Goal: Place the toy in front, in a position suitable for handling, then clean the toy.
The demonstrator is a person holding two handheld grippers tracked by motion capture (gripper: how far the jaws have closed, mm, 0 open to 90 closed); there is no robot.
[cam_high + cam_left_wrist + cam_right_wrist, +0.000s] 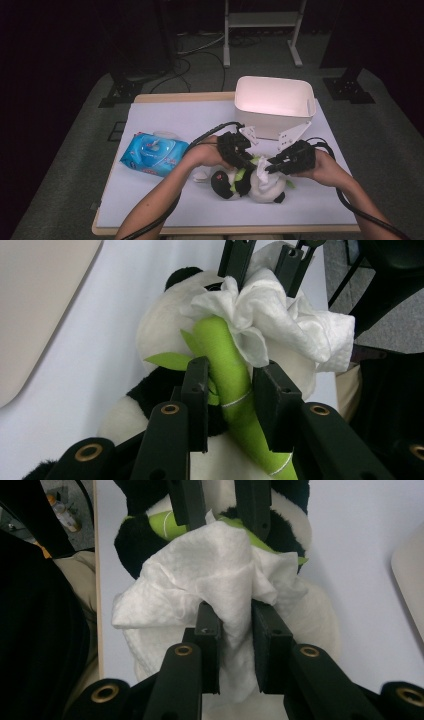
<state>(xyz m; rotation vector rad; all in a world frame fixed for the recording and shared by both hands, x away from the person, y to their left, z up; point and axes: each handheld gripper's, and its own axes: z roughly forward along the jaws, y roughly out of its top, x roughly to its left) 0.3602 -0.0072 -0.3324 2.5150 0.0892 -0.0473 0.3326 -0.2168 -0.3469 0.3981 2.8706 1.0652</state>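
Two grippers meet over one toy panda (250, 184) lying on the white table (165, 120): left gripper (230, 390) clamps its green bamboo stalk (225, 365) (leaves attached); right gripper (235, 625) pinches a white wipe (210, 565) pressed against that stalk.

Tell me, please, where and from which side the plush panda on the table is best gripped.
Probably the green bamboo stalk on the plush panda, taken across its width from above. It is a narrow tube that fits between two jaws, unlike the round body. The left gripper straddles it already, while the right gripper presses a white wipe against it.
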